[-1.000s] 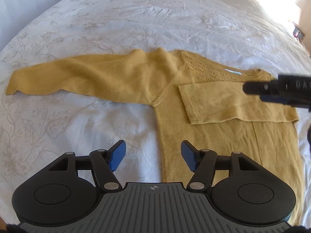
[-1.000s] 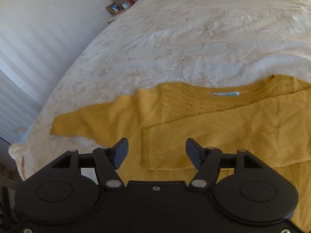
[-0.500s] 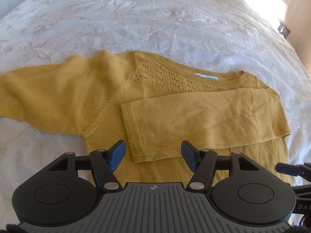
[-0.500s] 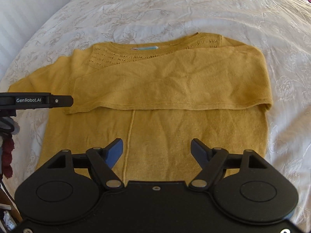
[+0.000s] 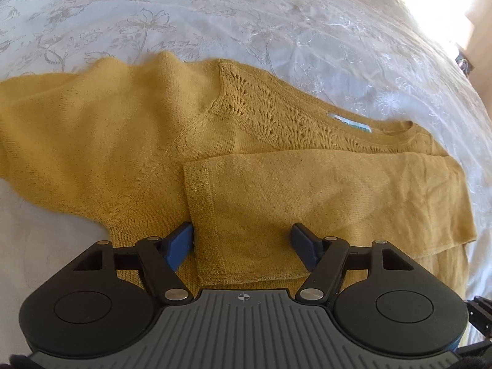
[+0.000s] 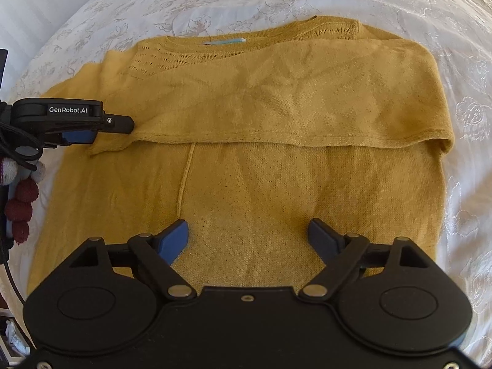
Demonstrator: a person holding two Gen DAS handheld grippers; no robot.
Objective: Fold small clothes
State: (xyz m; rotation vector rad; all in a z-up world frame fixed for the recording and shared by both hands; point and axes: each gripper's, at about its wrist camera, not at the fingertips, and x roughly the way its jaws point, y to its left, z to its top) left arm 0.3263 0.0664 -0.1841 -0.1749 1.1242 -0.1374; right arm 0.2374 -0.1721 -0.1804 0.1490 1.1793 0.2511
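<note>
The left tongs (image 5: 243, 243) are spread wide and hold nothing; their blue-padded tips sit low over the cuff end of a folded sleeve (image 5: 323, 203), one tip just outside the cuff's edge, the other over the sleeve cloth. Whether the tips touch the knit cannot be told. The right tongs (image 6: 247, 241) are likewise wide open and empty, poised over the lower body of a mustard-yellow sweater (image 6: 246, 169). From the right tongs the sweater lies flat on a white bed (image 6: 430, 6) with an embroidered floral cover, hem nearest the tongs, neckline farthest away, so its body runs straight ahead. The folded sleeve crosses the chest from side to side, its cuff ending to the left, where the left tongs (image 6: 101, 127) reach in level from the side at the cuff. A small pale-blue label (image 6: 224, 41) shows inside the neckline, beside open lacework at the yoke. From the left tongs, the other sleeve (image 5: 61, 129) stretches out unfolded to the left, past the frame edge. Bare bedcover surrounds the sweater ahead and to both sides. To the right tongs' left hangs a string of dark-red pompoms (image 6: 20, 206) beside a dangling cable.
</note>
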